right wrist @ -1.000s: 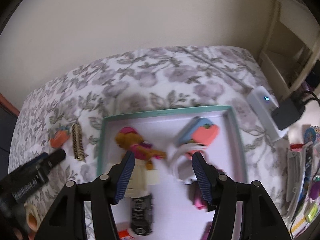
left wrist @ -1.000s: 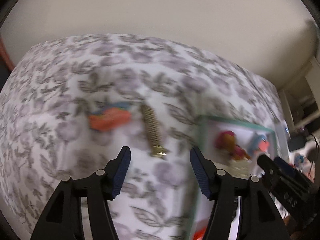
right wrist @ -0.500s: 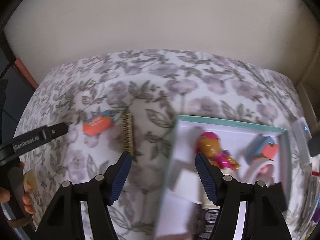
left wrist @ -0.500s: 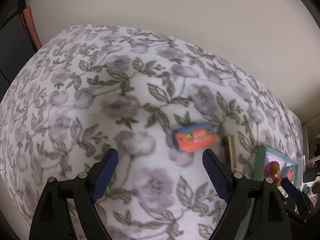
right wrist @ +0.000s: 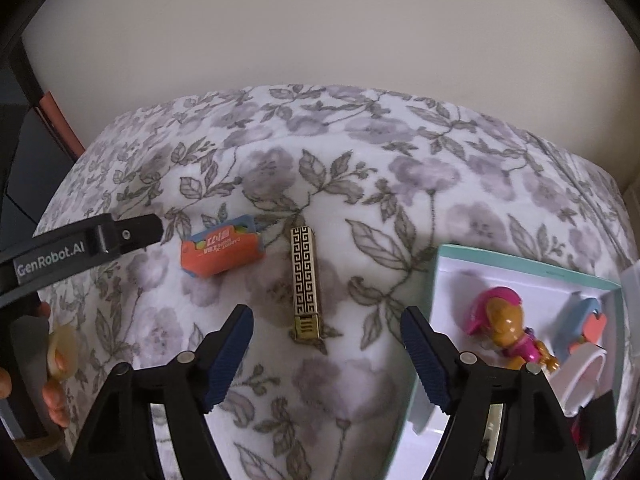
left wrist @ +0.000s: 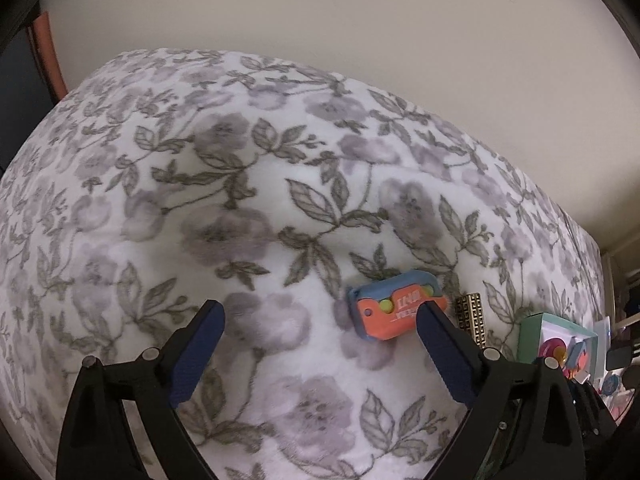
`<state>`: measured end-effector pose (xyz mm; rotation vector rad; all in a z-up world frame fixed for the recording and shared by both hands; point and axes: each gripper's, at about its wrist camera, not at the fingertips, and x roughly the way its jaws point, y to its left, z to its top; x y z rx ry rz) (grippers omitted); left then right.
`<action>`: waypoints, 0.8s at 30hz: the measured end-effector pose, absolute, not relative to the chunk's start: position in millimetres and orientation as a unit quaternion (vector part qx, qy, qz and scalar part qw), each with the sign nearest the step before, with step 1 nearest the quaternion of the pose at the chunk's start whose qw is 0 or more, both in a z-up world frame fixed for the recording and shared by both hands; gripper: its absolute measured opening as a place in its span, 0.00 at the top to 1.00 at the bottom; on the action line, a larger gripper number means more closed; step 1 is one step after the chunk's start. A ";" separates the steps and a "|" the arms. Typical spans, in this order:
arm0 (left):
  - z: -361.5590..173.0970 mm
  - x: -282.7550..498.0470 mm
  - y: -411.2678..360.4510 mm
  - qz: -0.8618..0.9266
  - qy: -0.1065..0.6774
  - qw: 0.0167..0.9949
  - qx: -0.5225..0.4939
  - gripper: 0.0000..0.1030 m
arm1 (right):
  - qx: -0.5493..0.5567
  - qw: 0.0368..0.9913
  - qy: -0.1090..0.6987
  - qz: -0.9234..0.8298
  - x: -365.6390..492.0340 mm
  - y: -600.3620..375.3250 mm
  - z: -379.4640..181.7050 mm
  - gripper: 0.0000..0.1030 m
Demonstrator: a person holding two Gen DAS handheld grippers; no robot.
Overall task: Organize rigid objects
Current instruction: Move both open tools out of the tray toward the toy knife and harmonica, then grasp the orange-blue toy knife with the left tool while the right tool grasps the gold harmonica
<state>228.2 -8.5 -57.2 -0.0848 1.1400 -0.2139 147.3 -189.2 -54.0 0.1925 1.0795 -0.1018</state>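
On floral blanket [right wrist: 400, 152], two items left out: orange-blue toy knife [right wrist: 221, 250] and gold-black patterned lighter [right wrist: 306, 280], side by side, apart. Teal box [right wrist: 520, 270] to the right already holds pup figure [right wrist: 504, 324], heart-marked toy [right wrist: 588, 328], white band. Right gripper [right wrist: 326, 356] spread wide, empty, above lighter. Left gripper [left wrist: 320, 354] spread wide, empty, near knife. Roughly mostly done; two pickups remain.

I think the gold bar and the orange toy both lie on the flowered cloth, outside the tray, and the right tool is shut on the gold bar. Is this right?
Not quite. The right tool is open and holds nothing; the gold bar lies free on the cloth ahead of its fingers, as the right wrist view shows. The rest holds: bar and orange toy lie on the cloth, outside the tray.
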 end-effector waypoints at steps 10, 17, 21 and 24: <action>-74.1 237.9 -34.4 -0.132 0.541 0.830 -0.041 0.06 | 0.082 0.854 0.512 -0.047 162.6 -179.9 -70.7 0.32; -78.6 241.4 -54.5 -0.151 0.543 0.826 -0.028 0.06 | 0.085 0.850 0.518 -0.040 168.3 -179.4 -81.9 0.51; -83.2 242.3 -63.6 -0.153 0.547 0.823 -0.017 0.06 | 0.093 0.847 0.522 -0.041 168.9 -184.8 -86.7 0.59; -85.8 242.3 -68.3 -0.152 0.547 0.823 -0.009 0.07 | 0.094 0.847 0.522 -0.039 168.8 -186.1 -86.4 0.61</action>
